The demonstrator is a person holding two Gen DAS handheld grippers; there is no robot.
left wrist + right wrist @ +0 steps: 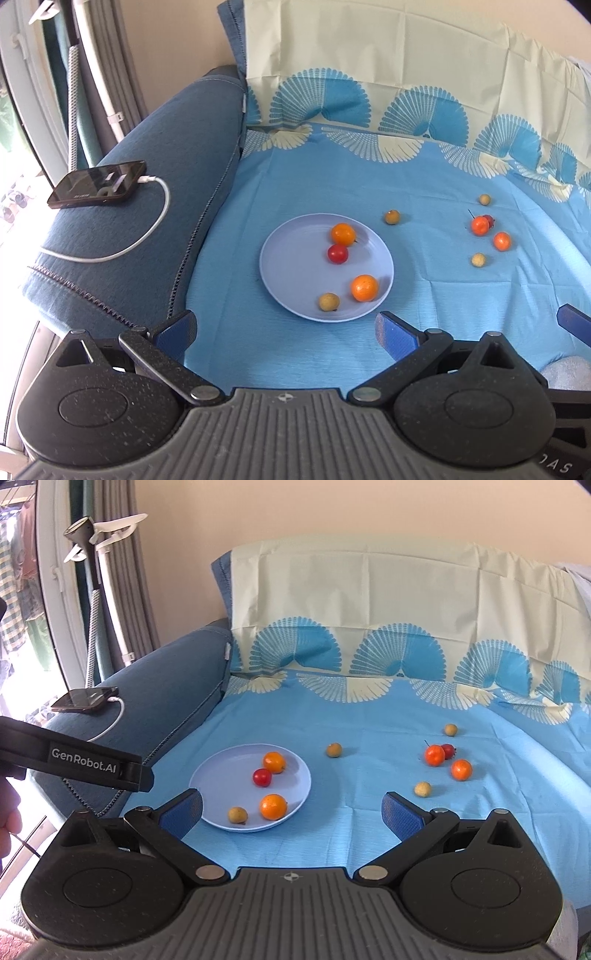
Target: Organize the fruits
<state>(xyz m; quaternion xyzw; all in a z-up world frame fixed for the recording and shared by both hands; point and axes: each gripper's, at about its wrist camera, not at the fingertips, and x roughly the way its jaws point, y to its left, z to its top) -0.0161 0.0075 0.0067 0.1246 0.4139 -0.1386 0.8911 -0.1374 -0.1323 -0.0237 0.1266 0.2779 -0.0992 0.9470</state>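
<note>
A round pale-blue plastic plate (280, 258) lies flat on a light-blue cloth (424, 306) spread over a sofa seat. On the plate sit four fruits: two smooth orange ones (343, 234) (364, 287), one glossy red one (337, 253) between them, and one dull tan-yellow one (328, 301) near the plate's front rim. Off the plate to its right lie six more: three tan-yellow (392, 216) (484, 199) (478, 259), two orange (480, 225) (501, 241), and one small red fruit (489, 219) touching the farther orange one.

The cloth's fan-patterned cream border climbs the sofa back. Left of the plate, a dark phone (98, 183) with a white cable (147, 236) rests on the blue textured armrest (155, 155), with curtains and a window beyond.

The left gripper (286, 336) and right gripper (291, 814) both hover in front of the plate, blue-padded fingers (393, 338) spread wide and holding nothing.
</note>
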